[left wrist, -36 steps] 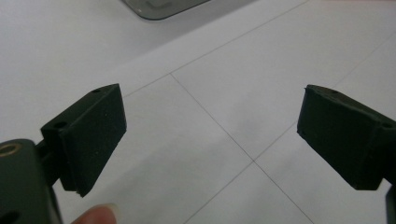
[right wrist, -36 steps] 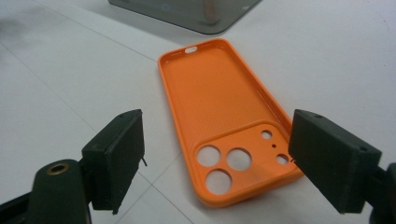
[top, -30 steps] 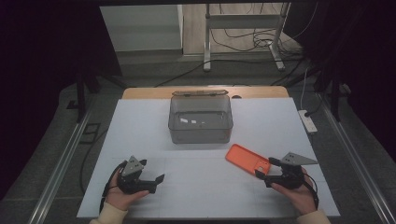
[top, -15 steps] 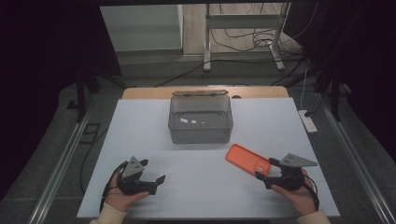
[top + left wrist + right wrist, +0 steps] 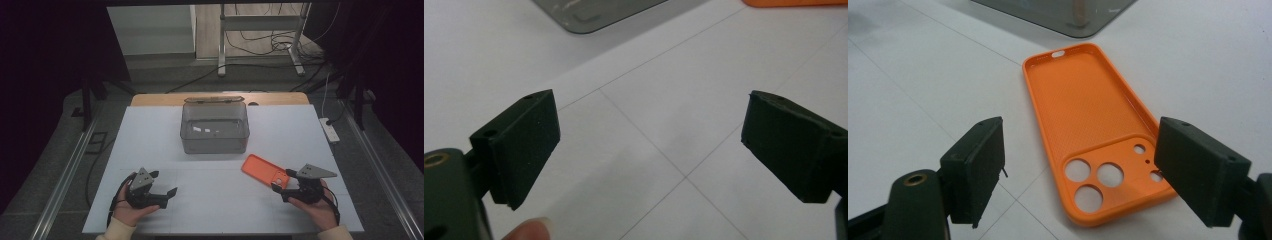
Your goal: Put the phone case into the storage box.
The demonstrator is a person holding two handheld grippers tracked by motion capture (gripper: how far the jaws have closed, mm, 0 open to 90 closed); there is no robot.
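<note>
An orange phone case point(image 5: 264, 171) point(image 5: 1093, 125) lies inside-up on the white table, its camera-hole end toward my right gripper point(image 5: 284, 184) point(image 5: 1088, 170). That gripper is open, its jaws spread on either side of the case's near end without touching it. A grey translucent box point(image 5: 214, 128) stands open at the table's middle, its edge showing at the top of both gripper views point(image 5: 589, 12) point(image 5: 1068, 15). My left gripper point(image 5: 164, 187) point(image 5: 649, 150) rests open over bare table at the front left, nothing between its jaws.
The white table point(image 5: 150, 130) has thin seam lines. A power strip point(image 5: 330, 129) lies off its right edge. Metal rails run along both sides of the table, and a stand with cables point(image 5: 260, 45) is on the floor behind.
The right gripper has edged slightly nearer the orange case; the left hand and gripper have held still.
</note>
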